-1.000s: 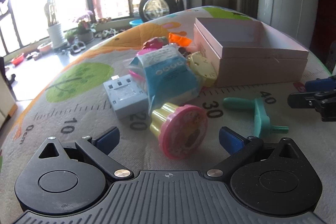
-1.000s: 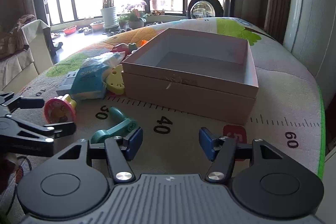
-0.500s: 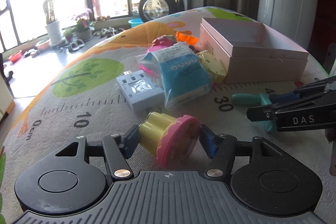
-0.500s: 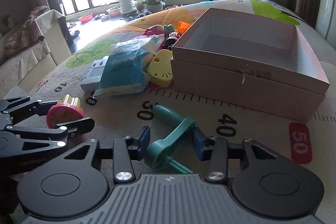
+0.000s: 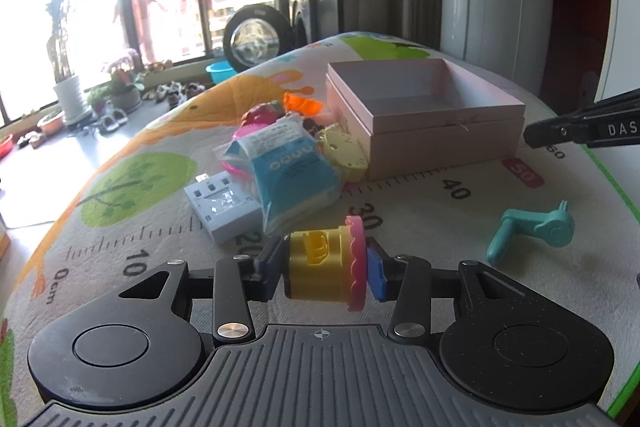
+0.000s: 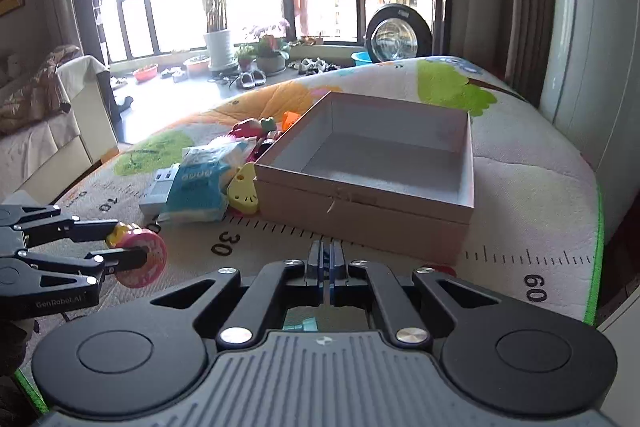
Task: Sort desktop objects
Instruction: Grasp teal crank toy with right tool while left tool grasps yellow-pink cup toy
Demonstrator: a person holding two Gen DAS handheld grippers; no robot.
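My left gripper (image 5: pixel 326 263) is shut on a yellow and pink stamp toy (image 5: pixel 324 265) and holds it above the mat; the toy also shows in the right wrist view (image 6: pixel 140 259). My right gripper (image 6: pixel 329 261) is shut with its fingers together and holds nothing; a bit of the teal crank toy (image 6: pixel 300 325) shows beneath it. That teal toy (image 5: pixel 536 231) lies loose on the mat in the left wrist view. The open pink box (image 5: pixel 424 115) (image 6: pixel 372 167) is empty. A pile of toys with a blue tissue pack (image 5: pixel 288 171) and a grey adapter (image 5: pixel 224 203) lies left of the box.
The mat's green edge (image 6: pixel 596 247) drops off at the right. A yellow toy (image 6: pixel 242 191) leans against the box's left wall. An orange piece (image 5: pixel 302 105) lies behind the pile. A chair (image 6: pixel 80 115) stands left of the table.
My left gripper has closed on the stamp toy and lifted it. My right gripper has closed without the teal crank toy, which has slipped out and lies on the mat, and has risen.
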